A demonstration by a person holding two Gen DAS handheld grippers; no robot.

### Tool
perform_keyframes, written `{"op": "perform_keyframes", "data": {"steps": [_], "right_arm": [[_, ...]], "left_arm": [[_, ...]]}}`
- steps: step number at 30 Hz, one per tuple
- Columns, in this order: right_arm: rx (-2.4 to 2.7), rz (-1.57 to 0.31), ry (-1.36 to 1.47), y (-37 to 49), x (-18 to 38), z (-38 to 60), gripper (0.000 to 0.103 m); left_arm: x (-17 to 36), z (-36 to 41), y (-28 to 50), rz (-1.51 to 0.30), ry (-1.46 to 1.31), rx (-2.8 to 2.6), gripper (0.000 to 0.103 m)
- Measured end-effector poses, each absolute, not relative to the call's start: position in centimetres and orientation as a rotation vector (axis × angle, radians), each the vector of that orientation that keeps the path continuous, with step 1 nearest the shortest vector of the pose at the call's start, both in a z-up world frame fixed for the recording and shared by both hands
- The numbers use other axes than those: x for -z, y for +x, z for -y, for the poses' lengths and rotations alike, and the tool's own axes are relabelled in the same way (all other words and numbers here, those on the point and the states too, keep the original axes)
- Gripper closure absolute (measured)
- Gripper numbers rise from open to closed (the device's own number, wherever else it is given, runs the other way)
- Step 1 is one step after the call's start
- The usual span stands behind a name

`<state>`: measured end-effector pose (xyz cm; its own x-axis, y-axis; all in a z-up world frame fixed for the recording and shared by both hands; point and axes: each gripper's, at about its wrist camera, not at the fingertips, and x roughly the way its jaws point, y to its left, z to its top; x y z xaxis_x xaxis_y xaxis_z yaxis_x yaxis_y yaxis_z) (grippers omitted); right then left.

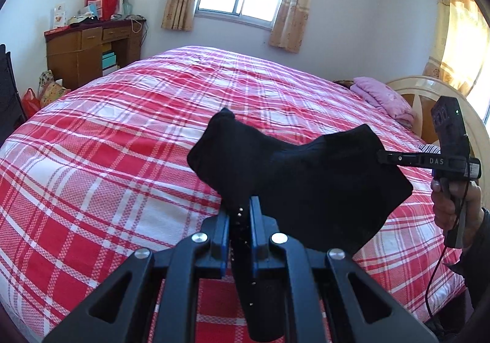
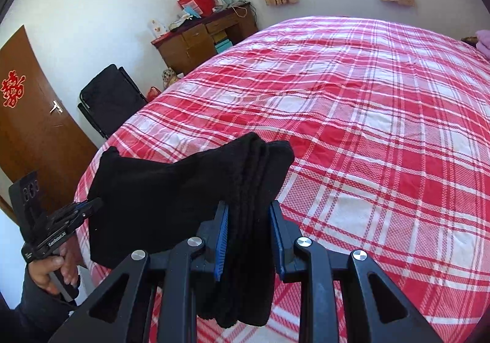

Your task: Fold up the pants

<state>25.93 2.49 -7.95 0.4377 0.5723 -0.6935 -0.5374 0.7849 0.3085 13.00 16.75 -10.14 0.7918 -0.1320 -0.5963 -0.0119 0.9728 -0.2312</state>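
Observation:
The black pants (image 1: 306, 180), folded into a thick bundle, hang in the air above the red plaid bed (image 1: 122, 134), stretched between both grippers. My left gripper (image 1: 240, 208) is shut on one end of the bundle. My right gripper (image 2: 248, 211) is shut on the other end, with several folded layers of the pants (image 2: 171, 190) between its blue pads. In the left wrist view the right gripper (image 1: 382, 157) pinches the pants' right edge. In the right wrist view the left gripper (image 2: 95, 205) holds the pants' left edge.
The bed (image 2: 382, 128) fills most of both views. A pink folded blanket (image 1: 382, 98) lies by the cream headboard (image 1: 428, 98). A wooden desk (image 1: 92, 49) with clutter, a black chair (image 2: 110, 98) and a brown door (image 2: 30, 128) stand beyond the bed's far side.

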Motion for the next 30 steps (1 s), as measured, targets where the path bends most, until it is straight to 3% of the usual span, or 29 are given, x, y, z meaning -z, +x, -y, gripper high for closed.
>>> {"op": "perform_keyframes", "data": {"steps": [14, 19, 25, 30], "right_arm": [[-0.659, -0.9, 0.053, 26.7, 9.8, -3.3, 0.077], [-0.617, -0.933, 0.051, 27.3, 11.5, -3.3, 0.076], [-0.602, -0.948, 0.053, 27.6, 12.3, -3.0, 0.076], [-0.569, -0.959, 0.046, 27.6, 13.0, -3.1, 0.075]], "left_arm": [[12.0, -17.6, 13.8, -0.698, -0.202, 0.028, 0.091], [12.8, -17.2, 14.0, -0.72, -0.151, 0.005, 0.078], [13.2, -17.1, 13.9, -0.732, -0.132, -0.007, 0.074], [13.7, -16.9, 13.8, -0.735, -0.102, -0.043, 0.058]]}}
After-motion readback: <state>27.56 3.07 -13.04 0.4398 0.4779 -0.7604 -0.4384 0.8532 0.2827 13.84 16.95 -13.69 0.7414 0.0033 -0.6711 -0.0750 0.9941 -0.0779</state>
